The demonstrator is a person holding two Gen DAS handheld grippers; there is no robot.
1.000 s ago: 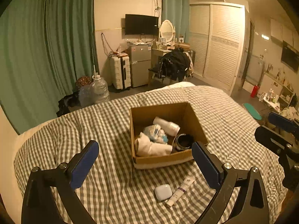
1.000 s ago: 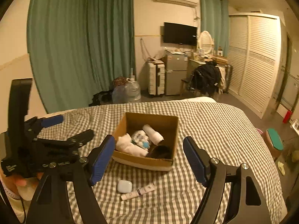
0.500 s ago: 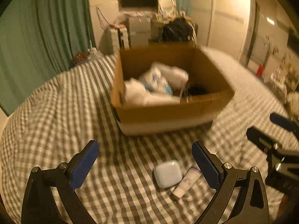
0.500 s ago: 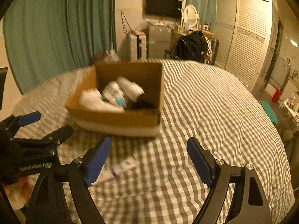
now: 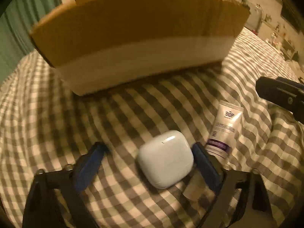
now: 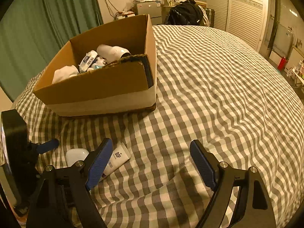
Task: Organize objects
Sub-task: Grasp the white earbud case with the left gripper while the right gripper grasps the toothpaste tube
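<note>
Left gripper [image 5: 148, 157] dropped low in half a second, jaws wide around white case [image 5: 165, 158] on checked bedspread [image 5: 57, 117], right pad touching; I judge grasp next. Right gripper [image 6: 151, 158] wide, empty. Tube [image 5: 223, 129] just beside; box [image 6: 98, 83] near

1. Cardboard box [image 6: 98, 83]: matt brown corrugated board, pale band along the lower wall, rough torn edge on the near rim.
2. Earbud case [image 5: 165, 158]: smooth glossy white plastic, catches a highlight on top.
3. Tube [image 5: 224, 131]: soft white plastic, satin sheen, printed purple band at the lower end.
4. Bedcover [image 6: 218, 87]: woven grey-and-white check cloth, matt, creased.
5. Left gripper [image 5: 150, 165]: matt black plastic frame, blue ribbed pads [image 5: 88, 168], shiny metal screw heads.
6. Right gripper [image 6: 152, 163]: same matt black plastic frame with blue ribbed pads.
7. Curtain [image 6: 38, 19]: green matt cloth, pleated.
</note>
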